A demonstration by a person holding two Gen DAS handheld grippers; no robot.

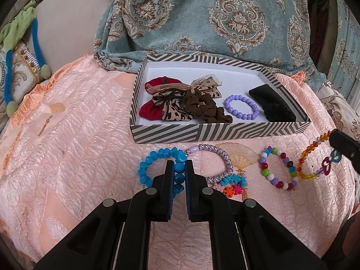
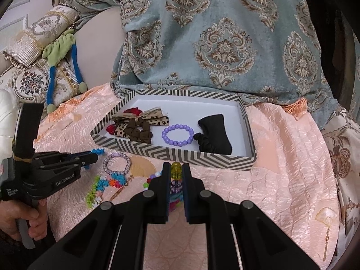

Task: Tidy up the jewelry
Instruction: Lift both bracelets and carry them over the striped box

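My left gripper (image 1: 178, 165) is shut on one side of a blue bead bracelet (image 1: 153, 168) that lies on the pink quilt just in front of the striped box (image 1: 202, 132). My right gripper (image 2: 175, 168) is shut on an amber bead bracelet (image 2: 176, 170), which shows in the left wrist view as an orange-yellow loop (image 1: 308, 157) with small charms. Inside the box lie red, leopard and brown scrunchies (image 1: 180, 103), a purple bead bracelet (image 1: 241, 107) and a black scrunchie on a black pouch (image 1: 272, 105).
On the quilt between the grippers lie a lilac woven bracelet (image 1: 216, 159), a multicoloured bead bracelet (image 1: 277, 168) and a small bright knotted band (image 1: 234, 184). A patterned blue-grey cloth (image 1: 202, 18) rises behind the box. A hand (image 2: 33, 222) holds the left gripper's handle.
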